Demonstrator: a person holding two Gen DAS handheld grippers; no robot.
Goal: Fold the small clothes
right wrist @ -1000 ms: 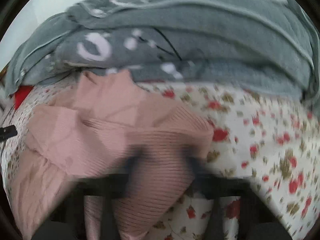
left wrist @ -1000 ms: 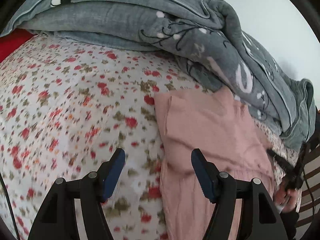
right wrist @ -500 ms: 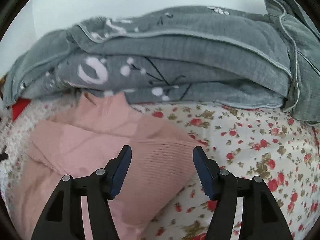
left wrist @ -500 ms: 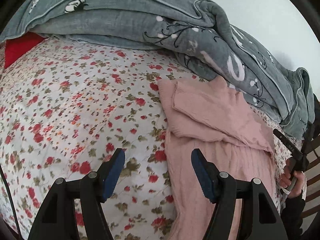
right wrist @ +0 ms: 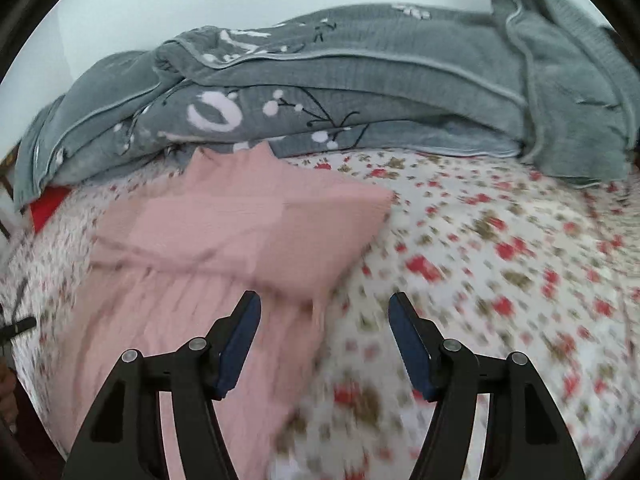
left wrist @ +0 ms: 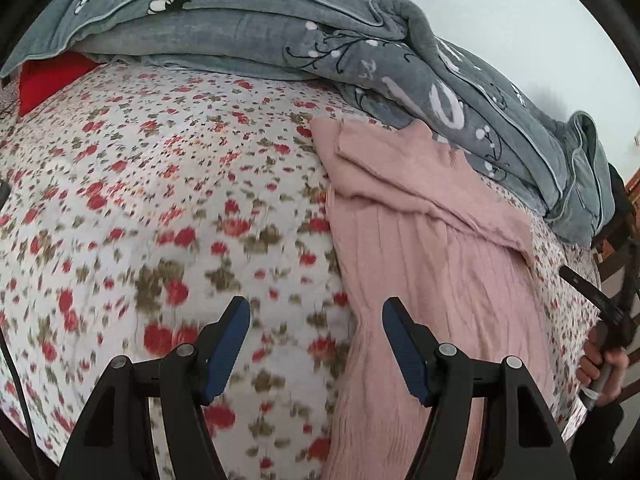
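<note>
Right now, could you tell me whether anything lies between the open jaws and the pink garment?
Nothing visible does. The pink garment lies flat on the floral bedspread, directly ahead of the left gripper and right gripper; the grey blanket lies behind it.

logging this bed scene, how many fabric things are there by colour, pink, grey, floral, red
pink: 1, the pink garment
grey: 1, the grey blanket heaped behind it
floral: 1, the floral bedspread
red: 1, the red cloth partly hidden under the blanket
total: 4
</note>
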